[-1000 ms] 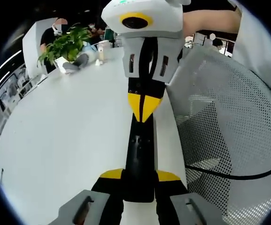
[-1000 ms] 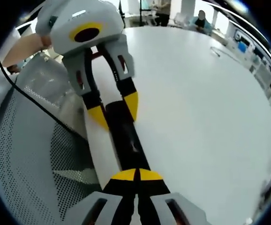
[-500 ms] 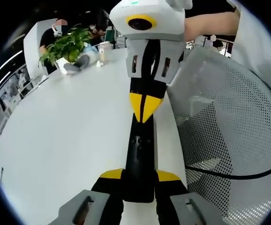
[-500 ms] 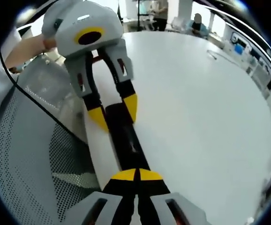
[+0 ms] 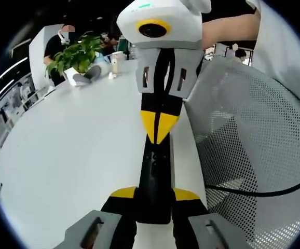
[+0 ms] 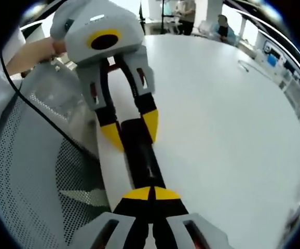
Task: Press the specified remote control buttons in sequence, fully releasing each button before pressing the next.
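- A potted plant [image 5: 73, 51] stands at the far end of the white table [image 5: 72, 150], its green leaves spilling over a pale pot; a small cup-like item [image 5: 117, 56] stands just beside it, too small for me to say what it holds.
- The table is broad and bare on the side away from me; its near long edge runs right under the remote.
- Over that edge sits a white mesh chair back [image 5: 254, 150], with a black cable [image 5: 264, 189] crossing it.
- The black remote control [image 5: 156, 179] lies along the table's near edge, close to the chair.
- My left gripper [image 5: 155, 199] is clamped around one end of the remote, a yellow tip on each side of it.
- In the right gripper view the left gripper [image 6: 129, 136] straddles the far end of the remote control [image 6: 139, 158].
- My right gripper [image 6: 151, 196] has its yellow tips pressed together, resting on the other end of the remote.
- In the left gripper view the right gripper [image 5: 159, 127] comes down onto the remote's far end, tips meeting in a point.
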Tool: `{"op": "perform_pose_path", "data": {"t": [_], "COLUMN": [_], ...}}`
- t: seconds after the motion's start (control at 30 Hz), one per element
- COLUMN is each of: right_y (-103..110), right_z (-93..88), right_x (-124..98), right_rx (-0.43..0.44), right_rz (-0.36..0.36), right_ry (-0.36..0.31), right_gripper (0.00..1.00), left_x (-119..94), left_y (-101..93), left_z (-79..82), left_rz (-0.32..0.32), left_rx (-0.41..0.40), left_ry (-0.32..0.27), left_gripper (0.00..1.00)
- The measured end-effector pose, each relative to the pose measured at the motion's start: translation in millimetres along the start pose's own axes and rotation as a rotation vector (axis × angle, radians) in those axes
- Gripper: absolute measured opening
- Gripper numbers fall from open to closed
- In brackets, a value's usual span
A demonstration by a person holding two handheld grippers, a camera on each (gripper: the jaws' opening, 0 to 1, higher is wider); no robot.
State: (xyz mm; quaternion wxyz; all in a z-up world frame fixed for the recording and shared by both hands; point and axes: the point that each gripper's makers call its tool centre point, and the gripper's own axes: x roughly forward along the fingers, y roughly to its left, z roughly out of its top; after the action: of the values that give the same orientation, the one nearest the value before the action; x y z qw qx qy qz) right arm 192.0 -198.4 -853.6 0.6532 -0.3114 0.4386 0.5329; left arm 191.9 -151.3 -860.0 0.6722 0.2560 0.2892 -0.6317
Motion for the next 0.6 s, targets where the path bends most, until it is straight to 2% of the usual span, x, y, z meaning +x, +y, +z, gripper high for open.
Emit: {"op": "perform_pose_path", "data": {"t": [0.13, 0.27, 0.4, 0.6], "right_y": [-0.9, 0.2, 0.7, 0.6], "right_z": [-0.1, 0.5, 0.1, -0.1], "right_x": [1.2, 2.1, 2.4, 1.4], "right_rx": [-0.013, -0.049, -0.059, -0.021], "right_rz": [0.031, 0.063, 0.047, 0.002], "right_ry": [0.014, 0.056, 0.07, 0.028], "right_gripper": [0.0, 0.0, 0.0, 0.0], "left_x": [-0.1, -0.2, -0.7, -1.3], "left_y": [-0.4, -0.4, -0.2, -0.3], "left_z": [-0.1, -0.2, -0.3, 0.0], "left_rz": [-0.005, -0.005, -0.012, -0.021], "left_rx": [0.003, 0.003, 0.007, 0.006], "left_ry": [-0.008, -0.013, -0.022, -0.034], "left_gripper": [0.23, 0.24, 0.24, 0.24]}}
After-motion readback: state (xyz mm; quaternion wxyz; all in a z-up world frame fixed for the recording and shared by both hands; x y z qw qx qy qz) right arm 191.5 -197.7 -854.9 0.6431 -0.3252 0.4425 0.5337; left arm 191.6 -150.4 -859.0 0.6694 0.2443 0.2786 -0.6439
